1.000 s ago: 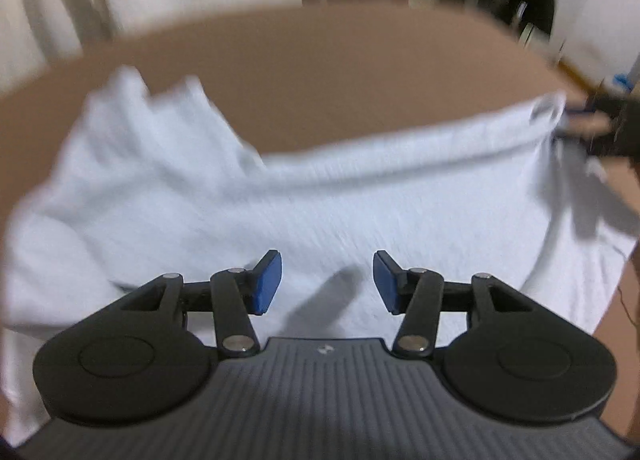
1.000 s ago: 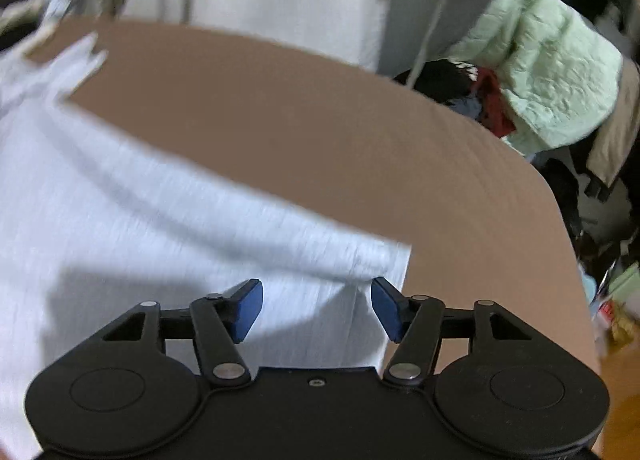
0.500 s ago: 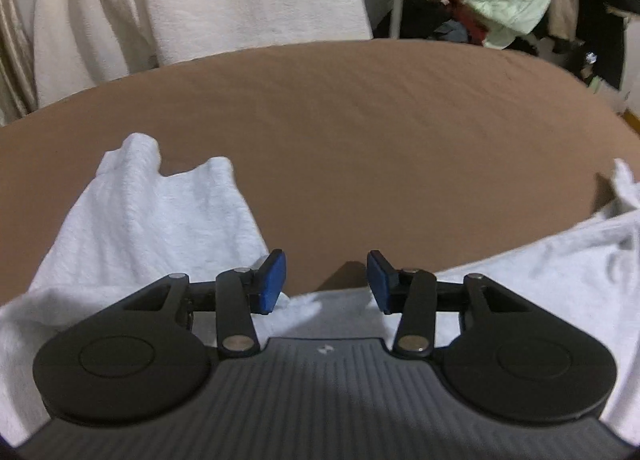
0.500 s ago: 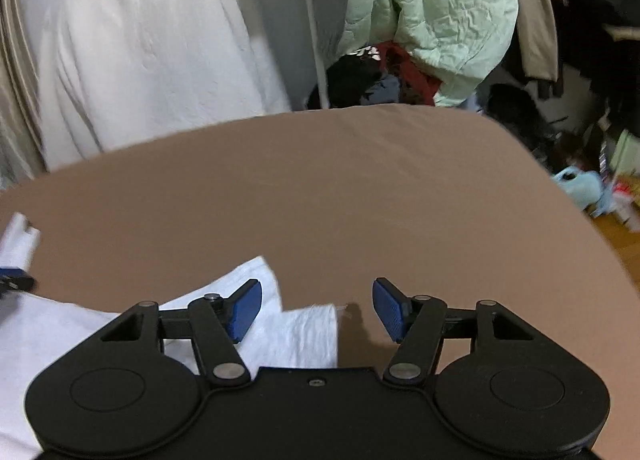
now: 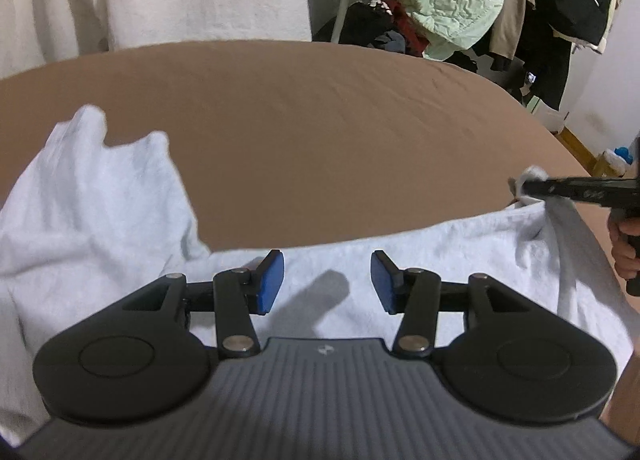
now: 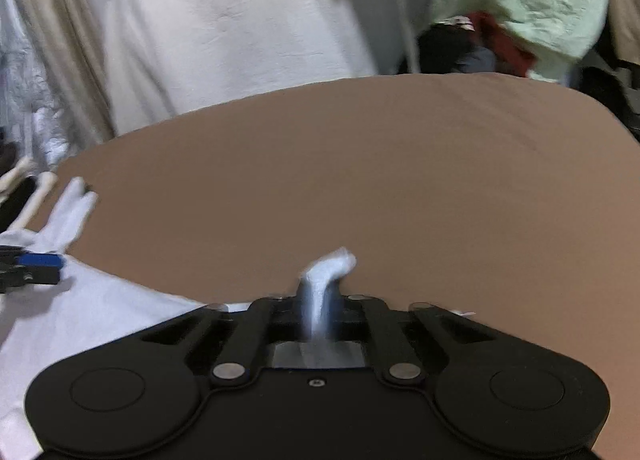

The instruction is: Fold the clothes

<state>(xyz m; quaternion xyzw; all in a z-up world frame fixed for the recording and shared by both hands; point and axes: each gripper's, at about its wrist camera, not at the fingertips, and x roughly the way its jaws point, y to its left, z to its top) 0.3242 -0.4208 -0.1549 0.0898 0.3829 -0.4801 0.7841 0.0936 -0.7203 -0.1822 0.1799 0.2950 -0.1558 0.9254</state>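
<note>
With right gripper (image 6: 320,300) clamped on white garment (image 5: 420,260) far-right corner, lower half-open left gripper (image 5: 327,280) onto far edge over brown surface (image 5: 320,120); pinch, keeping tension even.

Garment (image 5: 440,252) lies along worktop (image 5: 320,132) near edge. Left gripper (image 5: 327,280) above its middle; right gripper (image 6: 322,292) at its right corner.
</note>
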